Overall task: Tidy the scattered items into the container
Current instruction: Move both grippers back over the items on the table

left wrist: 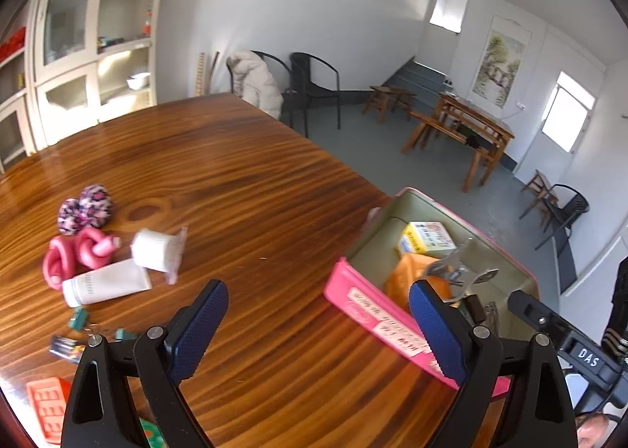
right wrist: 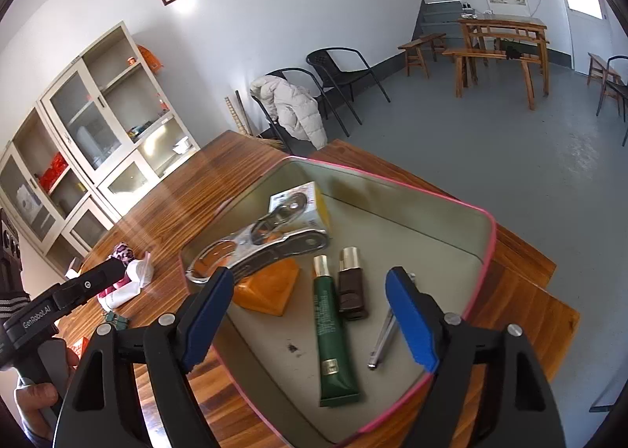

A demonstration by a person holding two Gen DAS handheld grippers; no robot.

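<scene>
Though both sets of jaws wide and empty, pink tin (right wrist: 486,251) half hidden, right gripper (right wrist: 314,314) above.

"DAS" stands in white on the black gripper body (left wrist: 585,357) at four o'clock in the left wrist view; "GenRobot.AI" stands on the black gripper body (right wrist: 37,316) at nine o'clock in the right wrist view.

Wood-grain tabletop (left wrist: 255,173) carries pink tin (left wrist: 353,291) at its right edge, and left: two patterned balls (left wrist: 84,206), pink knotted rollers (left wrist: 78,251), white tube (left wrist: 106,285), white wrapped pack (left wrist: 157,251), green clips (left wrist: 78,318), orange tray (left wrist: 45,405).
</scene>
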